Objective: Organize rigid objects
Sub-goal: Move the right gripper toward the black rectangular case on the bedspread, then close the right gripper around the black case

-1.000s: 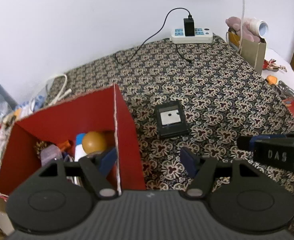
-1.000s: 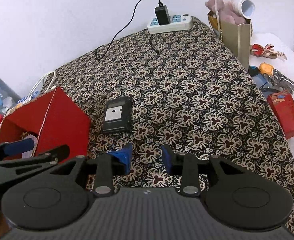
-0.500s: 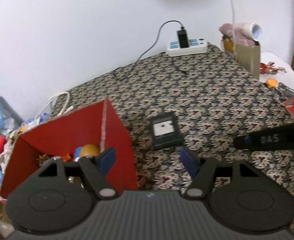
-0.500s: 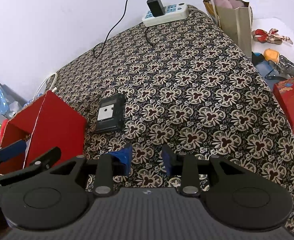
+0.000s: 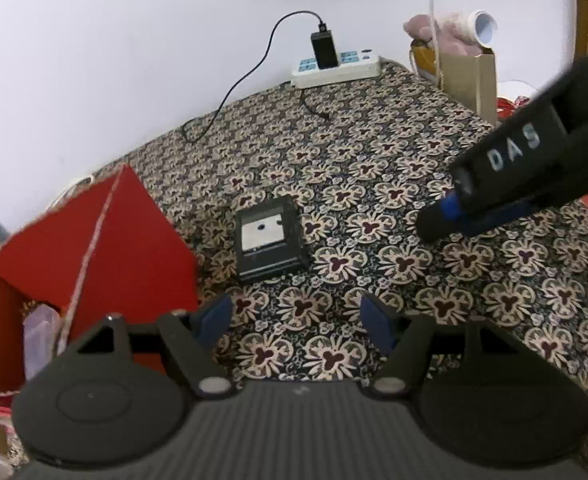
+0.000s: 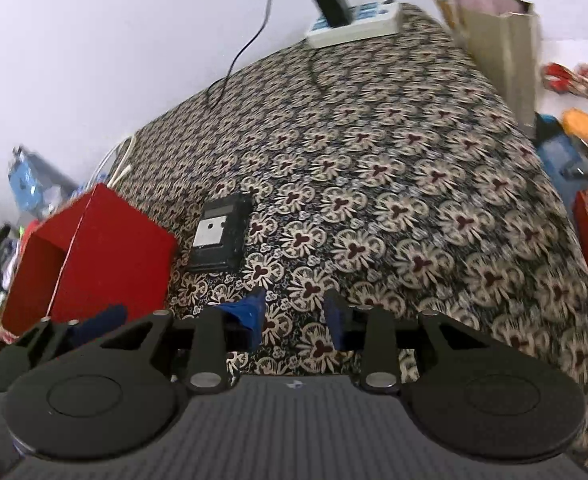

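Black box [image 5: 269, 240] lies flat on our flowery cloth [image 5: 374, 184] beside the red box [image 5: 106, 240], and with our left gripper [image 5: 294, 316] spread empty and our right gripper [image 6: 294, 314] narrow and empty, we might bump them together reaching.

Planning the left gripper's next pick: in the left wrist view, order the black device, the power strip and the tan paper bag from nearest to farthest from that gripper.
1. Black device, just ahead of the left gripper.
2. Tan paper bag, far right.
3. Power strip, at the wall; close to the bag's distance.

White power strip [image 5: 336, 69] with black charger [image 5: 323, 50] by the wall, paper bag [image 5: 469, 80] alongside
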Available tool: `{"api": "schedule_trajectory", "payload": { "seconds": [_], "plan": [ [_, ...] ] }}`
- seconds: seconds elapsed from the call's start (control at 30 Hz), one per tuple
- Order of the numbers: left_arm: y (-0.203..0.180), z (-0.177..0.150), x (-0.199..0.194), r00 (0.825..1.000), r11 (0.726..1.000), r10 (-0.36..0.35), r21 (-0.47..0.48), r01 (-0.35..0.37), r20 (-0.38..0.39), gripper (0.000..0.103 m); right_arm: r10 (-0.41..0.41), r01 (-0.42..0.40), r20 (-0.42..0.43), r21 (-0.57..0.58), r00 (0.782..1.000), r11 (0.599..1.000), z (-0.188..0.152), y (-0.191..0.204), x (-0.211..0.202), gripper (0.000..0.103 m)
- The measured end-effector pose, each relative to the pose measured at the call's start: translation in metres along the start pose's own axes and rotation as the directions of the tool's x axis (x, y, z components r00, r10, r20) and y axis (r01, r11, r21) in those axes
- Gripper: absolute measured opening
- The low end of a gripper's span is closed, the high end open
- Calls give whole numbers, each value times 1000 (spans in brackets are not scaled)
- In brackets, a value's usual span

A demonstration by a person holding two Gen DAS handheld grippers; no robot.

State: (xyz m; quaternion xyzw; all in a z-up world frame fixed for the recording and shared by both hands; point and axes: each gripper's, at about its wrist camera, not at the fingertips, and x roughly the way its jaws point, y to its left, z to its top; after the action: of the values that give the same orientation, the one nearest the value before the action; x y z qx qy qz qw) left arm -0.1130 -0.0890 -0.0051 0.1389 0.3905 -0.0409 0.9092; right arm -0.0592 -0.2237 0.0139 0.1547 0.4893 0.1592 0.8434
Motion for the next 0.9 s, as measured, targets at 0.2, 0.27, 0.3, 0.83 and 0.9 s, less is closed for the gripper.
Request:
{"api": "schedule_trajectory", "payload": {
  "seconds": [0.2, 0.27, 0.3, 0.83, 0.9],
  "plan": [
    [8, 4, 22, 1000, 998, -3, -58, 4, 17, 69, 22, -33, -106, -98, 994, 995, 29, 14, 33, 16],
    [12, 7, 30, 1000, 997, -2, -73, 3, 19, 69, 35, -48, -144, -91, 989, 995, 42, 18, 47, 16],
    [15, 10, 34, 1000, 996, -3, -86, 4, 16, 69, 40, -54, -163, -81, 986, 995, 49, 20, 54, 16],
    [32, 33, 95, 999, 980, -51, -196, 47, -18, 69, 103, -123, -269, -57, 958, 991, 110, 45, 142, 16],
    [34, 35, 99, 999, 979, -54, -200, 51, -9, 69, 96, -119, -273, -70, 957, 990, 112, 47, 150, 16]
  ]
}}
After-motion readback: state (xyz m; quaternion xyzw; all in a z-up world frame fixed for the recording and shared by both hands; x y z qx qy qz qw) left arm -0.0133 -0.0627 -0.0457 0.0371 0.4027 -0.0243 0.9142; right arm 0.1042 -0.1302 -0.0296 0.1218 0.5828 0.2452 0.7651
